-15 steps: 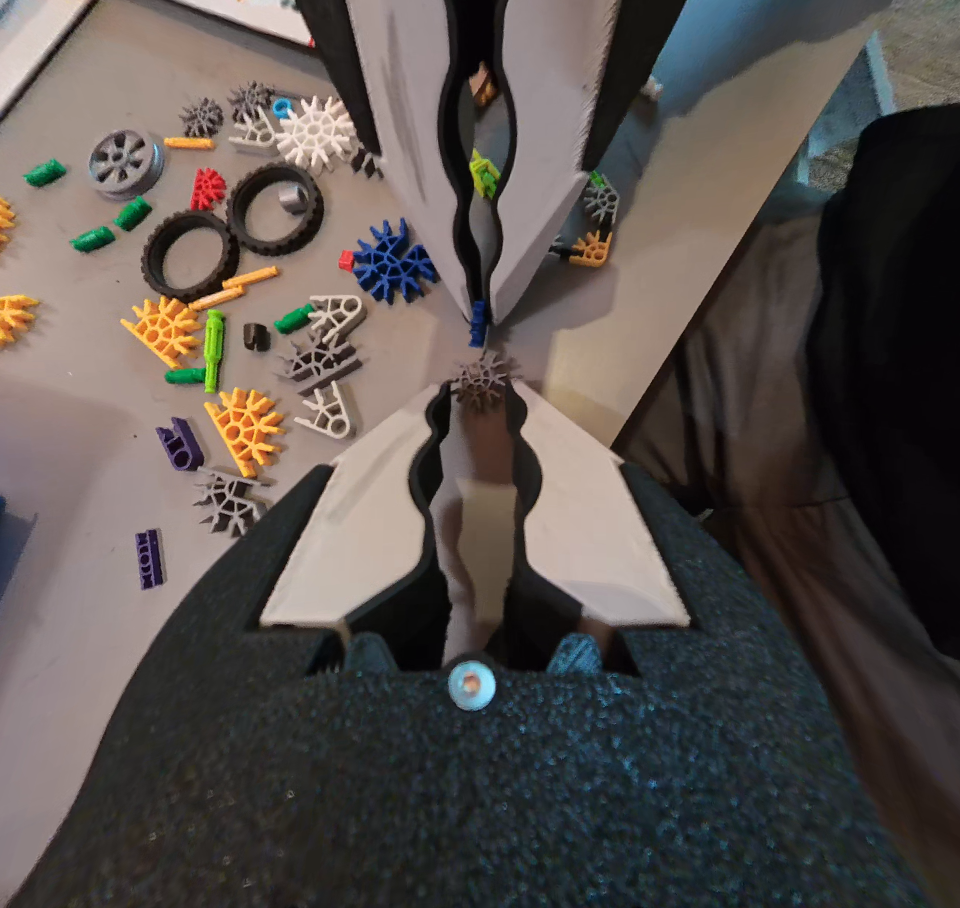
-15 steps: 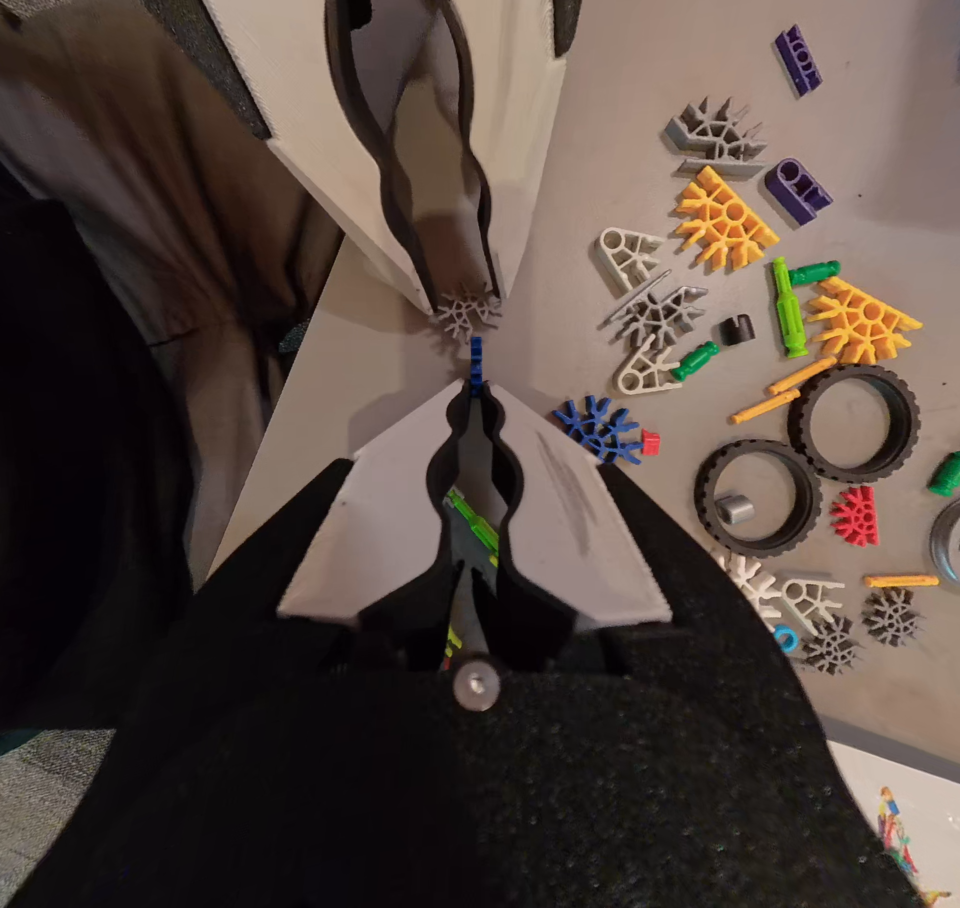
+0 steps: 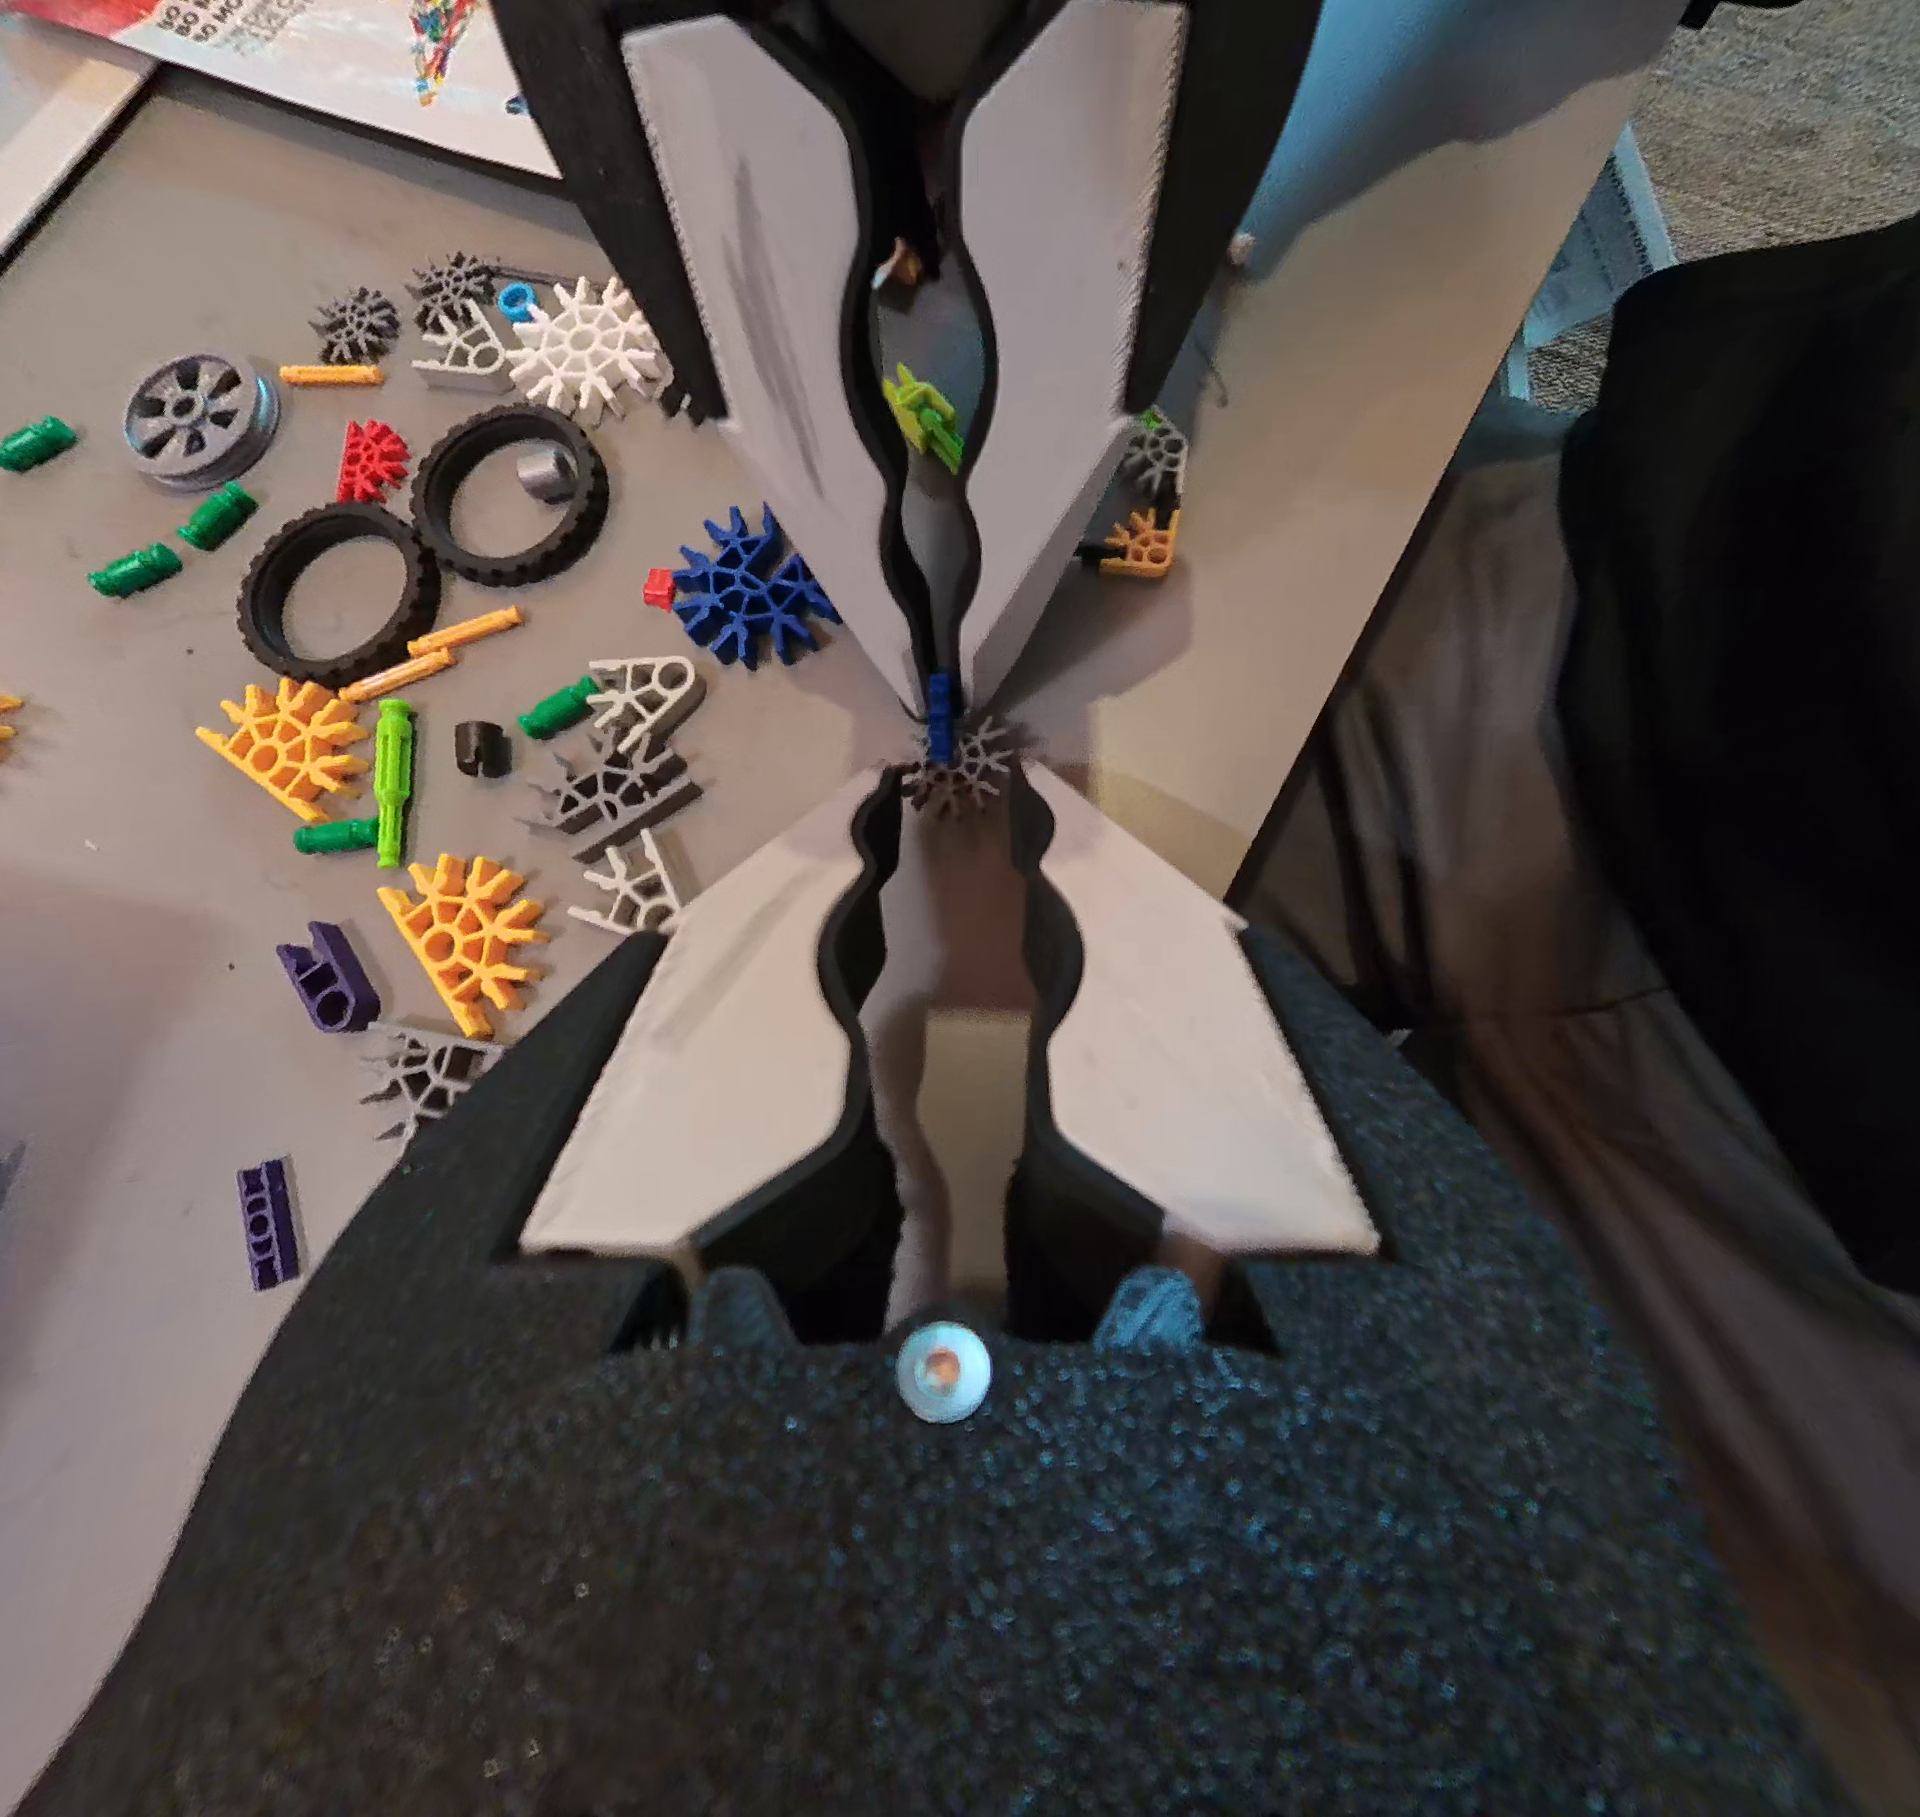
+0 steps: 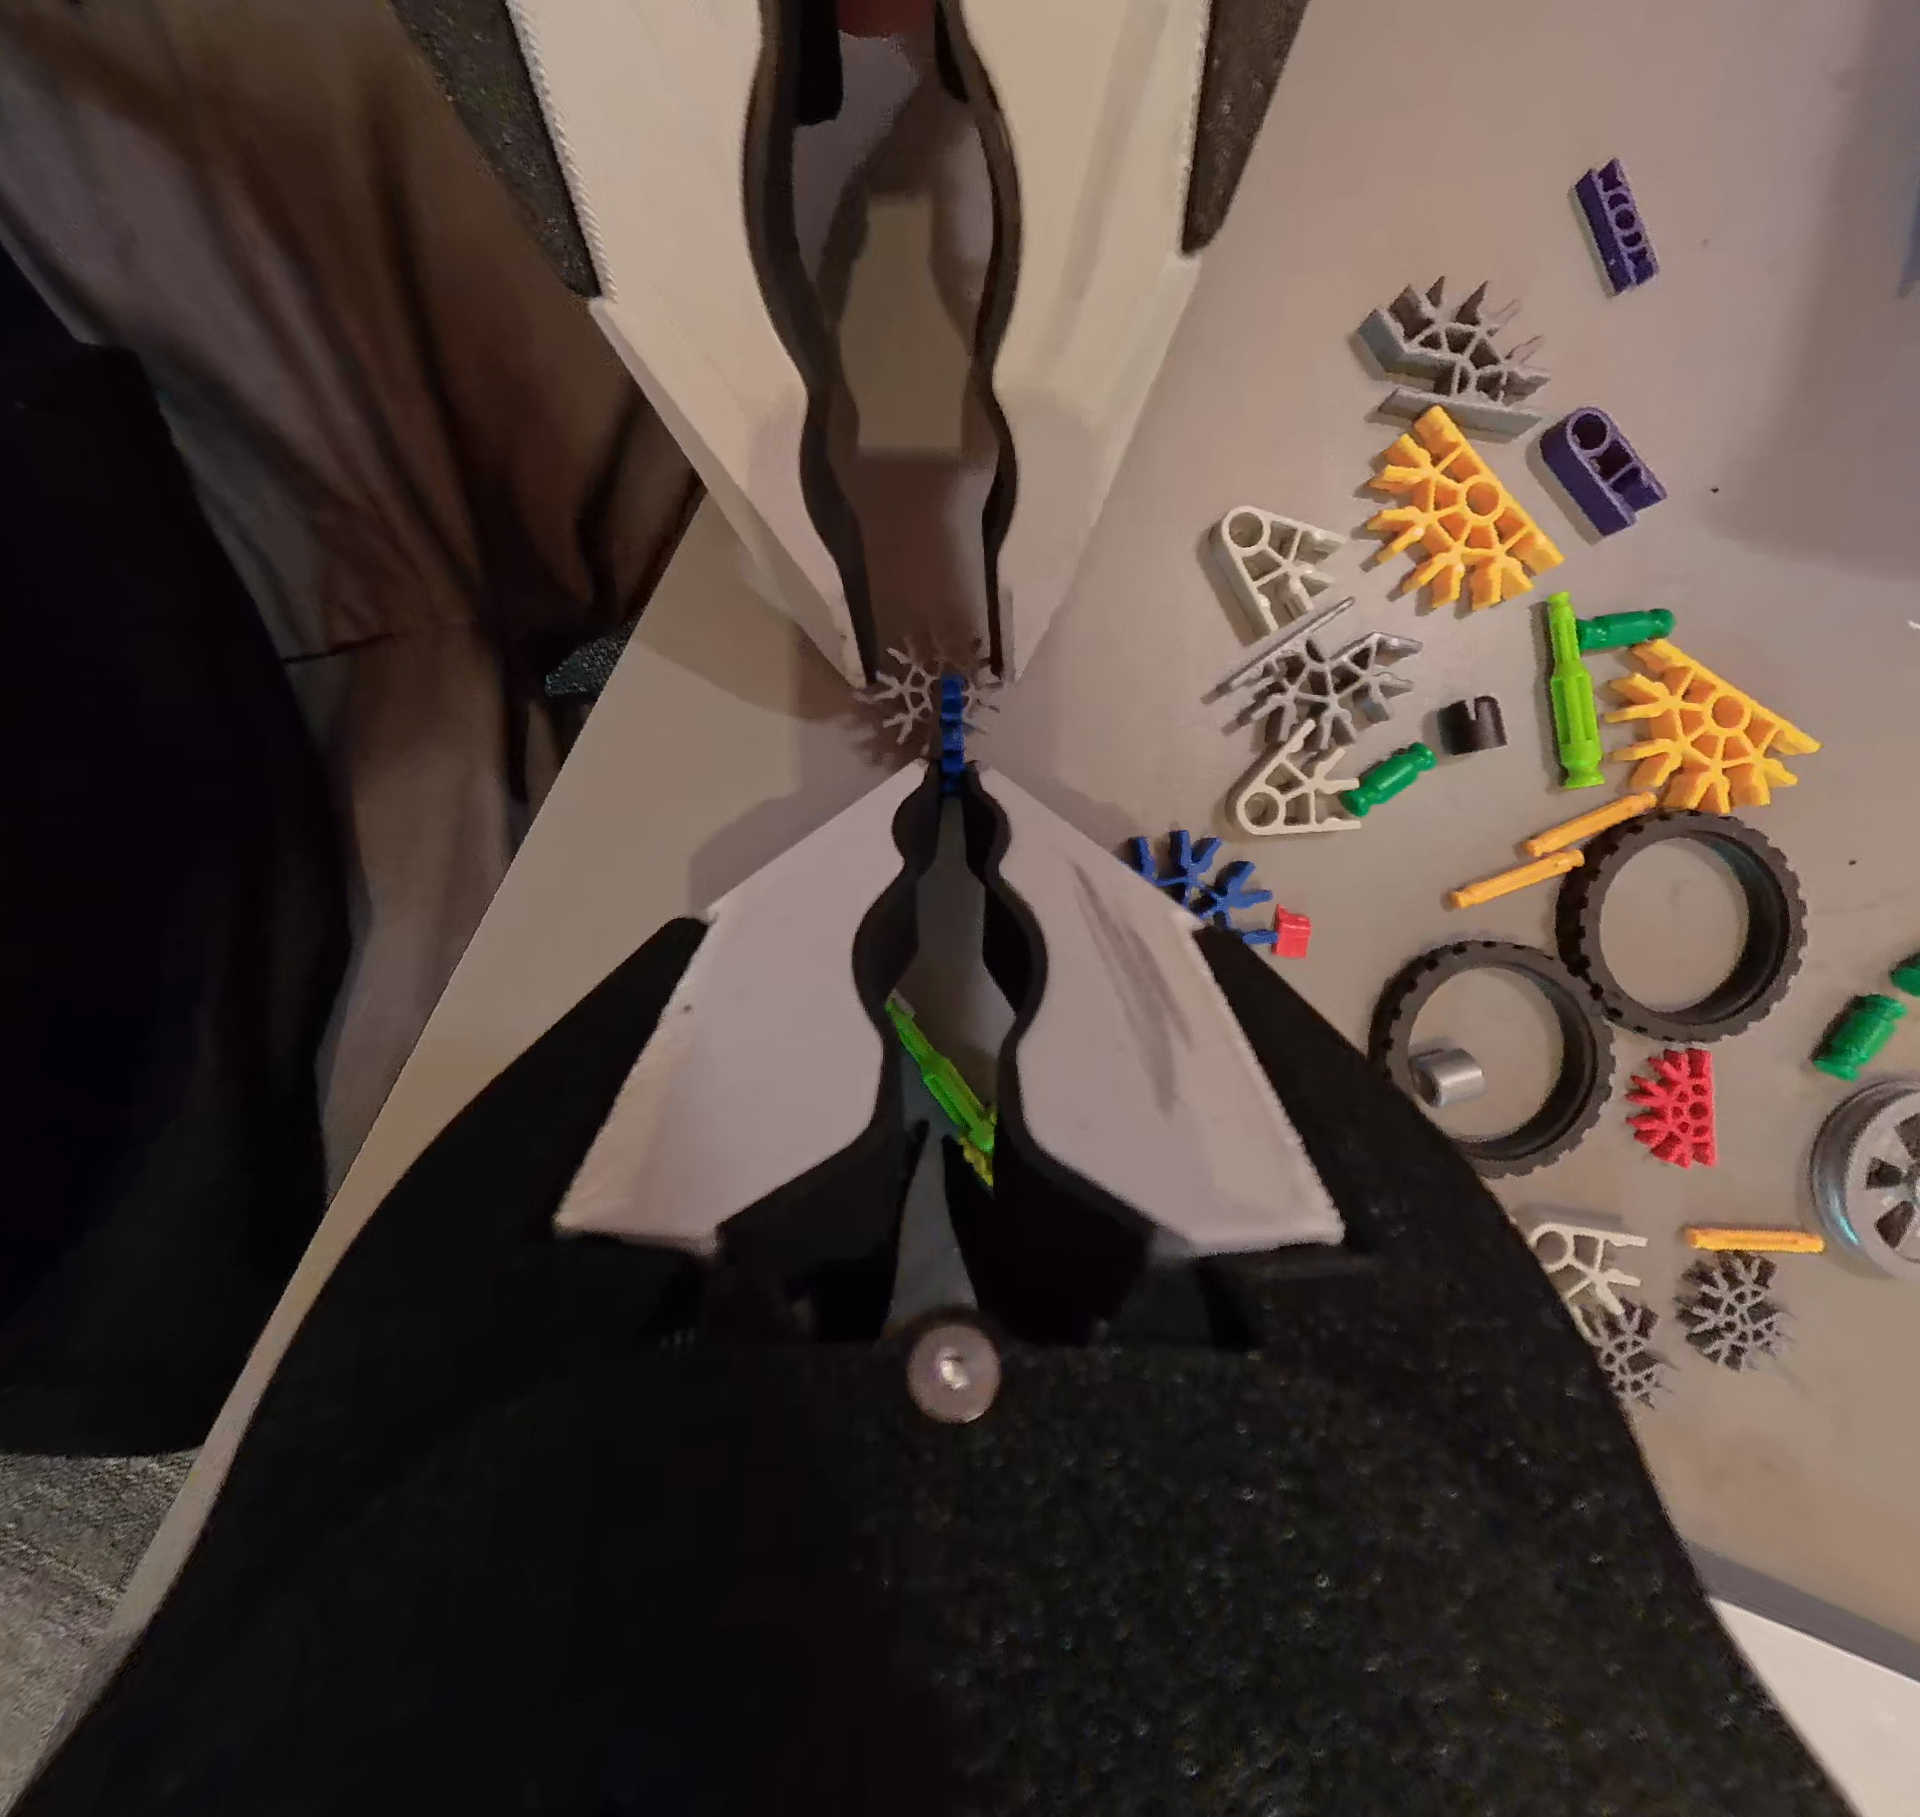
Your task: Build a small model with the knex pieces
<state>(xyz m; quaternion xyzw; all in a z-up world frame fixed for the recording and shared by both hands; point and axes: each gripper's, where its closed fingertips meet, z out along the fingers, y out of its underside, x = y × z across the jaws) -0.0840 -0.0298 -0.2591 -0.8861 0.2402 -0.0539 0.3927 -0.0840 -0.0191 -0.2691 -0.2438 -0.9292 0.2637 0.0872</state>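
The left gripper (image 3: 951, 791) pinches a grey snowflake connector (image 3: 961, 765) by its rim at the fingertips. Facing it tip to tip, the right gripper (image 4: 951, 780) is clamped narrow on a short blue rod (image 4: 951, 718), whose free end touches the connector's edge. Both pieces look light, stiff plastic, probably slippery; the rod seems best held near its back end. To the left gripper's left, black tyres (image 3: 332, 593), yellow connectors (image 3: 281, 744) and green rods (image 3: 393, 780) lie on the bench (image 3: 156, 1040).
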